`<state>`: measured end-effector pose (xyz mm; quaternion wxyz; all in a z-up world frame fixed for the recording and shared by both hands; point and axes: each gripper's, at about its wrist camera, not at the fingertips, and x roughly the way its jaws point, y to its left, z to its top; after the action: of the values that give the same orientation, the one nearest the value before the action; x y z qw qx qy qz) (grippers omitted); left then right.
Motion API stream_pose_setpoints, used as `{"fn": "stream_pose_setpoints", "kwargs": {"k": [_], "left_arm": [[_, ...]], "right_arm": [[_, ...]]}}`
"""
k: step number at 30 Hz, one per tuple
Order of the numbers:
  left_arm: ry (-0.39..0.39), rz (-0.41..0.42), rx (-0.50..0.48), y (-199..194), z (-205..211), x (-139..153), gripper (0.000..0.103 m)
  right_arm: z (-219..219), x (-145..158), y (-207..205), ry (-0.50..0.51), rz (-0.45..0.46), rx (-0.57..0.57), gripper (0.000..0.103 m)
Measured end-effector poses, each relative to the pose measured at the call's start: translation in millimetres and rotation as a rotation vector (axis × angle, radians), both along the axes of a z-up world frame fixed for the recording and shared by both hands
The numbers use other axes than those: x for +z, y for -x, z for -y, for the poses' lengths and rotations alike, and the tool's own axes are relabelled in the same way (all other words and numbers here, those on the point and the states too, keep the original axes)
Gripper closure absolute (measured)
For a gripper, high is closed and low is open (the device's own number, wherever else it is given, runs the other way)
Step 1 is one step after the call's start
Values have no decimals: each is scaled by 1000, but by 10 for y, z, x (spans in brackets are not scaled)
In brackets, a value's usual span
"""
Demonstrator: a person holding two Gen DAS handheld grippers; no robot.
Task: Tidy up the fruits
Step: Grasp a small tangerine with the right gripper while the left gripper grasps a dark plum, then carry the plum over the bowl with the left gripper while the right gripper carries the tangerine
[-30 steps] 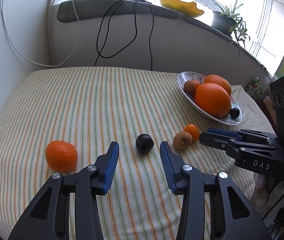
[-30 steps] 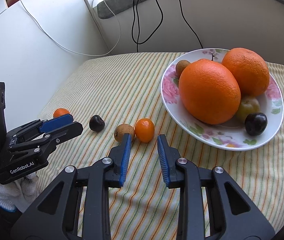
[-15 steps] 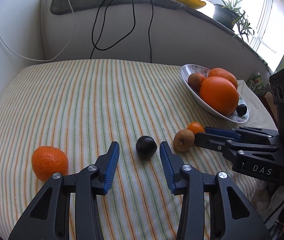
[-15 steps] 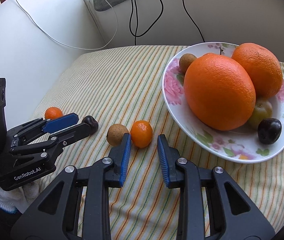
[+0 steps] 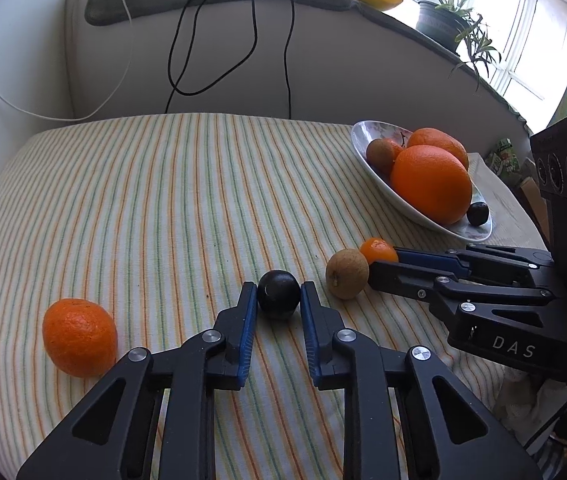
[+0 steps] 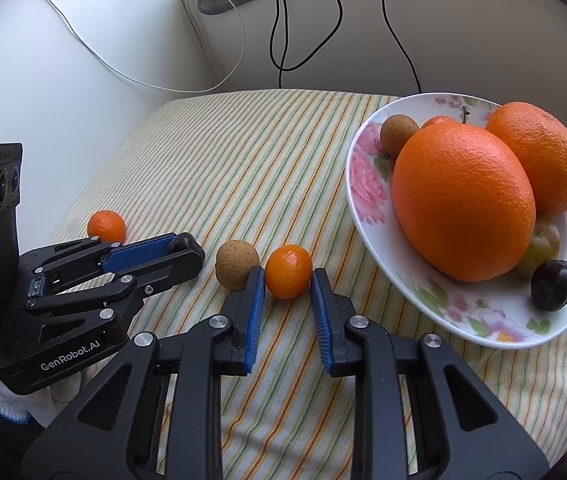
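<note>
The left gripper (image 5: 278,300) pinches the dark plum (image 5: 278,295) between its blue pads, while the right gripper (image 6: 287,280), narrowed, brackets the small orange fruit (image 6: 288,271), contact unclear.

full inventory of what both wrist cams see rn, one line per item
plate: 1, white with pink flowers, right side of table
large oranges: 2, orange, on plate
brown fruit on plate: 1, tan, plate's far edge
green fruit: 1, yellow-green, on plate
dark fruit on plate: 1, near-black, plate's near edge
mandarin: 1, orange, on cloth, left
dark plum: 1, black, between left gripper's fingers
brown fruit: 1, tan, on cloth
kumquat: 1, orange, between right gripper's fingers
tablecloth: 1, striped
cables: several, black and white, back wall
potted plant: 1, green, windowsill
left gripper: black, blue pads
right gripper: same
</note>
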<state>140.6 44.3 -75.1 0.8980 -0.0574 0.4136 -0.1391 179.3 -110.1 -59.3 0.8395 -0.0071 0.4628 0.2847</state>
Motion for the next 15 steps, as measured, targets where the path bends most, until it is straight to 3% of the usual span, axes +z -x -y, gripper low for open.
{"fn": "stream_pose_setpoints", "kwargs": {"k": [15], "left_arm": [[41, 40, 34, 140, -120, 146, 83]], "right_arm": [[236, 152, 256, -57, 38, -5, 80]]}}
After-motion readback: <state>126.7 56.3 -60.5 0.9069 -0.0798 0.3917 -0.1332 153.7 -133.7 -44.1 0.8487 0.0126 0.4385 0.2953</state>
